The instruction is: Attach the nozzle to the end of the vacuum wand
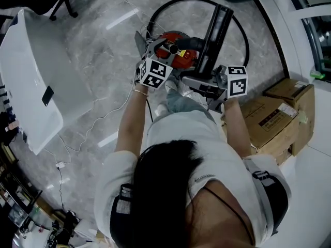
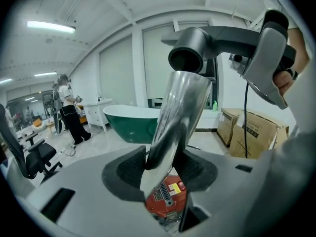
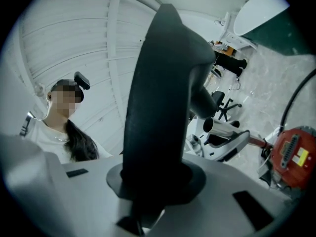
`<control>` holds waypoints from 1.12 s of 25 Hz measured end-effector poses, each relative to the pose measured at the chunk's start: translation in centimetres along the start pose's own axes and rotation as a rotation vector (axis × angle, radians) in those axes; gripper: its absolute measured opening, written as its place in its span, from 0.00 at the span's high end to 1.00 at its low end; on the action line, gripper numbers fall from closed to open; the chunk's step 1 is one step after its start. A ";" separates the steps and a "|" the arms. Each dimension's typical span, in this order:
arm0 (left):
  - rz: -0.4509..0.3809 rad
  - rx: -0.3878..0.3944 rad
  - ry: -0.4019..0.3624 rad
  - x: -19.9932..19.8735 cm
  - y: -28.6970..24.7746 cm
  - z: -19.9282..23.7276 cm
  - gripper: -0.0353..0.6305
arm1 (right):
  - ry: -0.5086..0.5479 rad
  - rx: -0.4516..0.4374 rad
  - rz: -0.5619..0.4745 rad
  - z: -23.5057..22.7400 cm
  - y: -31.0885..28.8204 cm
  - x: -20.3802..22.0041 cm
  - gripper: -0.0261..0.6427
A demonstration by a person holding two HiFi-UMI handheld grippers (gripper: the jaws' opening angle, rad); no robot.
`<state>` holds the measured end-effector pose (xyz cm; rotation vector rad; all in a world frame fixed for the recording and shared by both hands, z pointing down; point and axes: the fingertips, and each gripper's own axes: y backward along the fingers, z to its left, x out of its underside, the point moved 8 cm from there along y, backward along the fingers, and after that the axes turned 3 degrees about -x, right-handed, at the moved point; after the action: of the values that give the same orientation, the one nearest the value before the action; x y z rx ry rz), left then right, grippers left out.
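**Wand and nozzle brought end to end, one in each tongs**

The chrome wand (image 2: 180, 112), judged stiff, light and slippery, is clamped low down by the left tongs (image 2: 163, 168). The bulkier dark nozzle (image 3: 158, 83) is pinched in the right tongs (image 3: 155, 181), with its socket just at the wand's free end. The red vacuum body (image 1: 176, 51) and black hose (image 1: 246, 40) are seen beyond both tongs, and cardboard boxes (image 1: 279, 112) beside the right.

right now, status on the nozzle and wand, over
Left hand-held gripper shut on metal wand, right hand-held gripper shut on dark nozzle. Nozzle socket at wand tip, not joined yet. Nothing between them.
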<state>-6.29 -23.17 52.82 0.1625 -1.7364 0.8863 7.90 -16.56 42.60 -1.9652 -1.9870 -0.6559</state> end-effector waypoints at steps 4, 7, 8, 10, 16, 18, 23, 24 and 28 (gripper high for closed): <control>-0.009 -0.008 0.014 0.2 0.4 0.0 0.68 | -0.039 -0.019 -0.023 -0.3 0.0 0.1 0.85; -0.014 -0.004 0.014 0.3 0.4 0.1 0.68 | -0.060 -0.034 -0.053 -0.5 0.0 0.0 0.85; -0.015 -0.003 0.016 0.3 0.4 0.2 0.68 | -0.064 -0.039 -0.058 -0.6 -0.1 -0.1 0.85; -0.016 0.000 0.024 0.2 0.4 0.3 0.68 | -0.071 -0.047 -0.056 -0.7 -0.2 -0.1 0.85; -0.020 0.008 0.019 0.3 0.3 0.3 0.68 | -0.098 -0.054 -0.040 -1.1 -0.5 0.0 0.86; -0.024 0.006 0.019 0.3 0.3 0.3 0.68 | -0.108 -0.077 -0.044 -1.0 -0.5 0.0 0.86; -0.031 -0.001 0.023 0.3 0.2 0.2 0.68 | -0.153 -0.114 -0.031 -1.1 -0.6 0.1 0.86; -0.032 -0.002 0.024 0.4 0.3 0.2 0.68 | -0.161 -0.110 -0.023 -1.2 -0.6 0.2 0.86; -0.033 -0.002 0.025 0.5 0.6 0.4 0.68 | -0.190 -0.092 0.014 -1.7 -1.0 0.6 0.86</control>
<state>-7.12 -22.87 52.97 0.1780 -1.7065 0.8592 6.70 -16.84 44.20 -2.1666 -2.0835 -0.5865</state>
